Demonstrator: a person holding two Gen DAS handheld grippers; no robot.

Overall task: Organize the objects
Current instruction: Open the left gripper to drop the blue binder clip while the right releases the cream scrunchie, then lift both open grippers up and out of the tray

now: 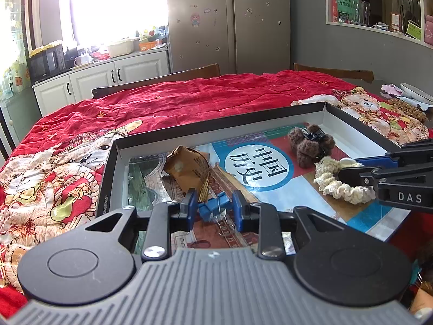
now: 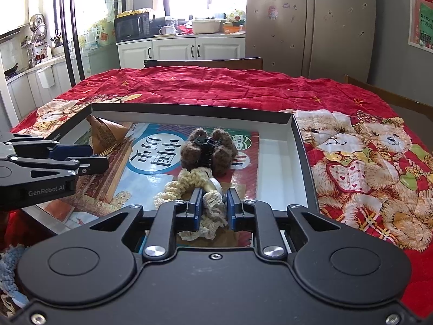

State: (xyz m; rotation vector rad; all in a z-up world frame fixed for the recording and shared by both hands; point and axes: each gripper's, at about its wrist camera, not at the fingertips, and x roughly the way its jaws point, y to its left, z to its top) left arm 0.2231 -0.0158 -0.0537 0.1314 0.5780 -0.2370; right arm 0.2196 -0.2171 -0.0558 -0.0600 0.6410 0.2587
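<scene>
A shallow black box [image 1: 216, 124] [image 2: 189, 108] with a white inside holds a book [image 1: 259, 168] [image 2: 151, 149]. A blue binder clip [image 1: 209, 211] lies on the book between the blue pads of my left gripper [image 1: 215, 208] [image 2: 97, 157], with a gap at the right pad, so the gripper is open. A cream scrunchie [image 1: 338, 184] [image 2: 178, 187] lies on the book, one end loosely between the pads of my right gripper [image 2: 213, 205] [image 1: 349, 166], which is open. A brown fuzzy hair claw [image 1: 311, 146] [image 2: 208, 151] and a brown snack packet [image 1: 186, 168] [image 2: 105, 135] also sit in the box.
The box rests on a red quilted cloth with bears [image 1: 162, 103] [image 2: 365, 157]. Wooden chair backs [image 1: 189, 73] [image 2: 205, 62] stand at the far edge. Plates and a brown mat [image 1: 411, 100] sit at the far right. A blue knitted item [image 2: 10, 265] lies near my left.
</scene>
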